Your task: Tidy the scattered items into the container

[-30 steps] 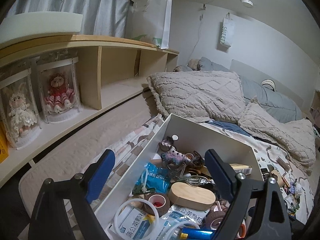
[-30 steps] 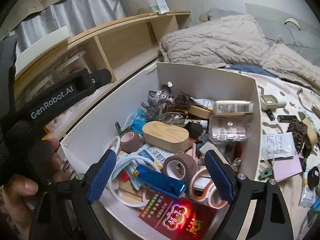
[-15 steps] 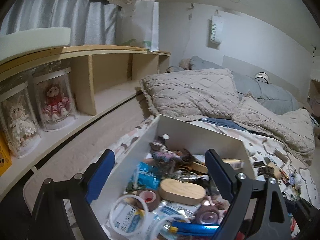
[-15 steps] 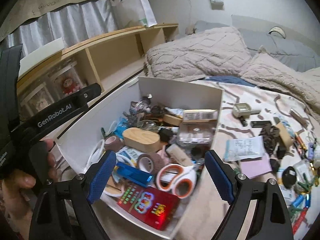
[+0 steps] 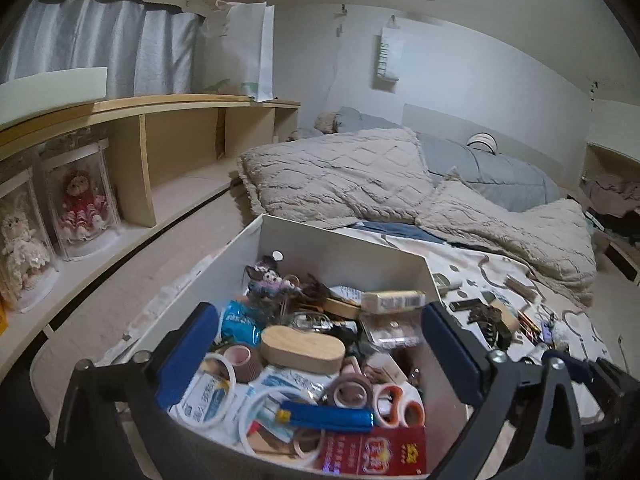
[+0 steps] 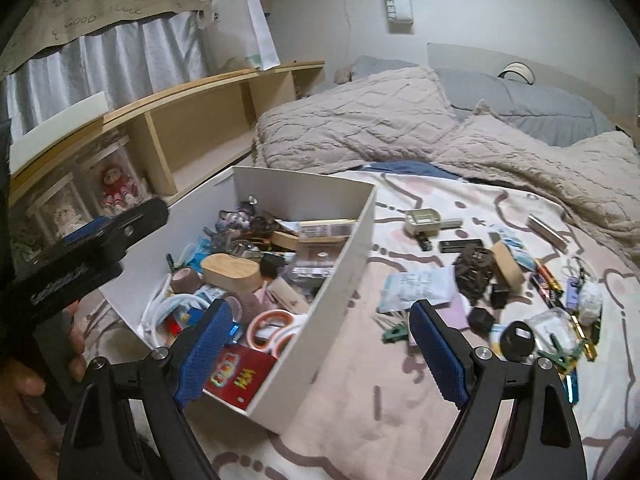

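A white box (image 6: pixel 344 256) on the bed holds many small items: a wooden oval case (image 5: pixel 303 349), tape rolls, orange-handled scissors (image 6: pixel 274 326), a blue tube (image 5: pixel 326 420) and a red packet (image 6: pixel 240 372). It also shows in the left wrist view (image 5: pixel 344 250). Scattered items lie on the bedsheet right of the box: a white paper packet (image 6: pixel 420 286), a dark hair claw (image 6: pixel 474 268), a beige clip (image 6: pixel 424 220) and pens. My left gripper (image 5: pixel 316 356) is open and empty above the box's near end. My right gripper (image 6: pixel 320 350) is open and empty over the box's right wall.
A wooden shelf unit (image 5: pixel 168 144) with boxed dolls (image 5: pixel 82 200) runs along the left. Beige blankets (image 6: pixel 360 124) and a grey duvet (image 5: pixel 492 168) lie behind the box. The left gripper's black body (image 6: pixel 88 264) and the person's hand show at the left of the right wrist view.
Both grippers have pulled back and up from the box. The right one has swung right, bringing the scattered items on the sheet into view. Both stay open.
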Action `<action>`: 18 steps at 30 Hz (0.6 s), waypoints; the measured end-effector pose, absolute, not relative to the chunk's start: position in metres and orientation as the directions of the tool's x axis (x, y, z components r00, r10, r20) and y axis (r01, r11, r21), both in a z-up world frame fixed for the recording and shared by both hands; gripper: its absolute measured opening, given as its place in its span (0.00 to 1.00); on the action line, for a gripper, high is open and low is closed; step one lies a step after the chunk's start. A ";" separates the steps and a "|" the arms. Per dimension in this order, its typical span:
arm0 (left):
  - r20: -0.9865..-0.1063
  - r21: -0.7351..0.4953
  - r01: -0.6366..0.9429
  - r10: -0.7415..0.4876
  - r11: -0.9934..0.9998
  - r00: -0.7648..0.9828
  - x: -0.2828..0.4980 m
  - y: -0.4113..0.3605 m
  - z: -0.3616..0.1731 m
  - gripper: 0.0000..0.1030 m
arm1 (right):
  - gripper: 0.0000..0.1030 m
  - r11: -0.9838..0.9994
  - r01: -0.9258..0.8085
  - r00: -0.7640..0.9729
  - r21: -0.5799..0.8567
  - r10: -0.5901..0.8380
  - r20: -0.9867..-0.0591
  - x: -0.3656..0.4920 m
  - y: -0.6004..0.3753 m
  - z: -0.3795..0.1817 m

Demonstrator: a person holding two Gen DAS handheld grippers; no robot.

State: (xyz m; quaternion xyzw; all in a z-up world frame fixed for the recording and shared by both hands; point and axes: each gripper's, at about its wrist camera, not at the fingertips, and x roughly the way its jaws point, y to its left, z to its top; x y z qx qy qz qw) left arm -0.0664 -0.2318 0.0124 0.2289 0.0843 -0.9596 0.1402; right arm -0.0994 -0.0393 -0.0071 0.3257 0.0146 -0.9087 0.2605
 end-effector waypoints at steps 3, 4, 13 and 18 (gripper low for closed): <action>-0.464 -0.087 0.298 -0.226 -0.951 -0.857 -0.059 -0.224 0.012 1.00 | 0.87 -0.873 0.471 -0.672 0.124 -0.446 -0.591 -0.094 -0.027 -0.007; -0.462 -0.089 0.295 -0.223 -0.951 -0.858 -0.057 -0.222 0.012 1.00 | 0.87 -0.875 0.470 -0.677 0.120 -0.444 -0.588 -0.093 -0.024 -0.006; -0.443 -0.020 0.235 -0.203 -0.972 -0.874 -0.029 -0.195 0.012 1.00 | 0.95 -0.887 0.458 -0.736 0.058 -0.415 -0.535 -0.071 0.006 0.002; -0.421 -0.032 0.201 -0.169 -0.979 -0.891 -0.011 -0.183 0.018 1.00 | 0.98 -0.894 0.448 -0.760 0.027 -0.397 -0.514 -0.060 0.019 0.003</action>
